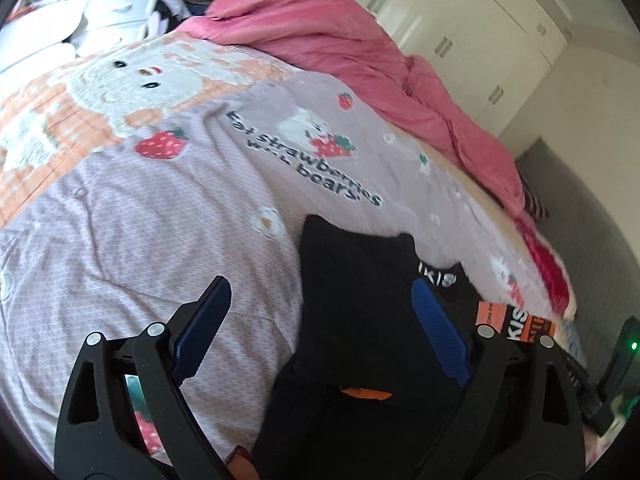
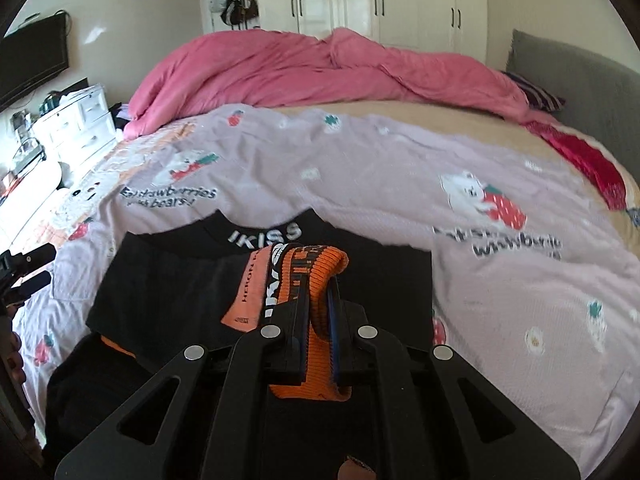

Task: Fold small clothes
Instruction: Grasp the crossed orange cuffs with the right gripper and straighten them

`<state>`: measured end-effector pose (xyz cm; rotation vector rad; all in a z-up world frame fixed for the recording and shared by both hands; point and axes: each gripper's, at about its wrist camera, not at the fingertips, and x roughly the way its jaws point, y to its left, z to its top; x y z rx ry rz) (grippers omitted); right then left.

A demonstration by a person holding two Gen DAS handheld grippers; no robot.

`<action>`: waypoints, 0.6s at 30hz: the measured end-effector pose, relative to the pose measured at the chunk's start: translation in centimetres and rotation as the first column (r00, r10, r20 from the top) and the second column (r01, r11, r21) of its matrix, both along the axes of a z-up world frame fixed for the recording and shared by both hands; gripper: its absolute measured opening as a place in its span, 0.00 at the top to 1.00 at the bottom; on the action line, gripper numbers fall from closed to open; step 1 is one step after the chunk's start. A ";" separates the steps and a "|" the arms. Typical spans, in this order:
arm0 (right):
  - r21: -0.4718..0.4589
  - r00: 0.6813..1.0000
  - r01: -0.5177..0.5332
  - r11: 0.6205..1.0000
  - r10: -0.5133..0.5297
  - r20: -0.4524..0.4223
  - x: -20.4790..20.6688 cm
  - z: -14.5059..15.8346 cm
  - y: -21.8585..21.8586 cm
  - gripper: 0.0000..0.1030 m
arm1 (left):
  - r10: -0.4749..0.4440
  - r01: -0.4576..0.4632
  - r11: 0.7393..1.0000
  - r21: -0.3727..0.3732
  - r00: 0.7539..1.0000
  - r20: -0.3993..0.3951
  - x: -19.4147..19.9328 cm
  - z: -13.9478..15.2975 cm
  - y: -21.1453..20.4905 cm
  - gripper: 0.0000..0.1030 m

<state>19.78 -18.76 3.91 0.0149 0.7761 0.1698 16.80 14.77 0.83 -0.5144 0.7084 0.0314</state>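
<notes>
A black garment [image 2: 168, 280] with a white "IKISS" waistband lies flat on the lilac bedsheet [image 2: 380, 184]. My right gripper [image 2: 318, 292] is shut on an orange knit band [image 2: 316, 268] with black lettering, held over the black garment. My left gripper [image 1: 320, 300] is open and empty, hovering over the black garment's [image 1: 352, 280] left edge, with its right finger over the fabric and its left finger over the sheet. The orange band [image 1: 516, 324] shows at the right in the left wrist view.
A crumpled pink duvet [image 2: 320, 68] lies across the far side of the bed. A red cloth [image 2: 584, 160] lies at the right edge by a grey headboard [image 2: 580, 80]. White drawers [image 2: 76, 120] and a TV [image 2: 32, 60] stand at the left.
</notes>
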 end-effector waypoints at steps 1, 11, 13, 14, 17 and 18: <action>0.002 1.000 0.005 1.000 -0.005 -0.004 -0.2 -0.3 -0.1 0.93 | -0.012 0.012 1.000 0.019 1.000 -0.005 0.2 -0.1 -0.6 0.18; 0.017 0.999 0.026 1.000 -0.025 -0.036 -0.1 -1.8 -1.4 0.93 | -0.162 0.173 0.963 0.208 0.984 -0.068 2.5 -1.9 -7.0 0.34; 0.018 0.999 0.030 0.999 -0.029 -0.042 -0.1 -2.1 -1.5 0.93 | -0.183 0.199 0.952 0.233 0.979 -0.088 3.0 -2.5 -7.8 0.37; 0.019 0.998 0.031 0.999 -0.030 -0.046 -0.1 -2.2 -1.5 0.93 | -0.191 0.211 0.946 0.246 0.976 -0.104 3.2 -3.0 -8.1 0.37; 0.026 0.997 0.048 0.999 -0.046 -0.061 0.0 -2.6 -1.9 0.88 | -0.200 0.231 0.941 0.246 0.969 -0.145 3.6 -4.1 -8.3 0.37; 0.027 0.996 0.060 0.998 -0.058 -0.067 0.0 -2.7 -2.2 0.87 | -0.200 0.233 0.942 0.241 0.968 -0.153 3.7 -4.3 -8.3 0.37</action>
